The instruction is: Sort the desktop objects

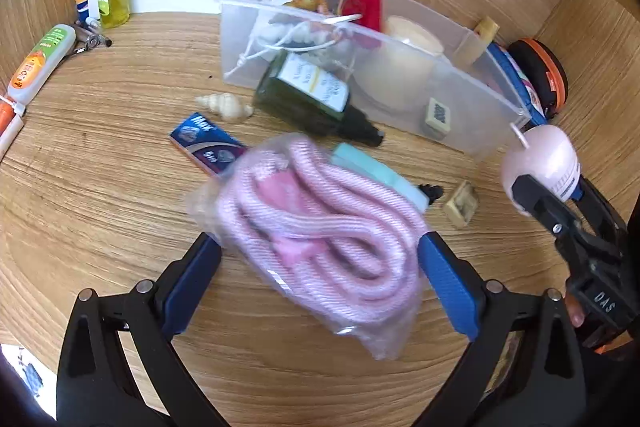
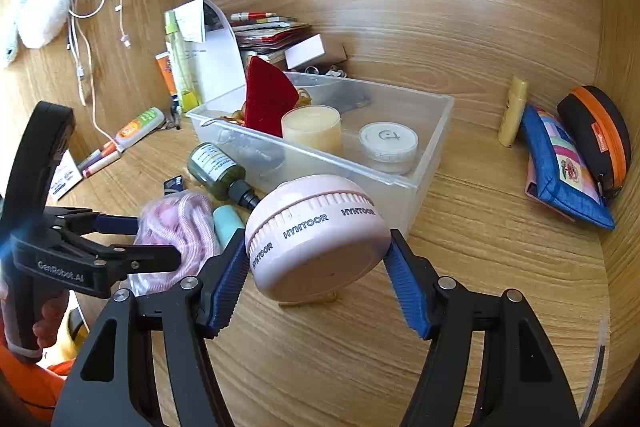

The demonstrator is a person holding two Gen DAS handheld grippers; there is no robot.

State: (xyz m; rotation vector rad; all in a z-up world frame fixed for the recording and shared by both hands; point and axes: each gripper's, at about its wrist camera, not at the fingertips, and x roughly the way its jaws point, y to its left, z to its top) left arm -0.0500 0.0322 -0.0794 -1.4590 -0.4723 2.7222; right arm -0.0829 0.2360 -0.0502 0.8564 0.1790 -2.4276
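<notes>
A clear plastic bin [image 2: 416,163] sits on a wooden desk [image 2: 500,287], holding a cream candle jar [image 2: 312,129], a round lidded tub [image 2: 388,145] and a red felt piece [image 2: 268,97]. The right gripper [image 2: 316,259] clamps a pink round HYNTOOR device [image 2: 316,239] in front of the bin. The left gripper [image 1: 320,259] clamps a bagged pink rope [image 1: 320,227] above the desk, beside a dark green bottle [image 1: 312,99] lying against the bin's wall.

Left gripper [image 1: 320,259] is tilted down pretty steeply, its blue pads clamped on both sides of a bagged pink rope [image 1: 320,227]. Right gripper [image 2: 316,267] sits just beside it, angled down less, jaws squeezing a round pink gadget [image 2: 316,239] between them.
</notes>
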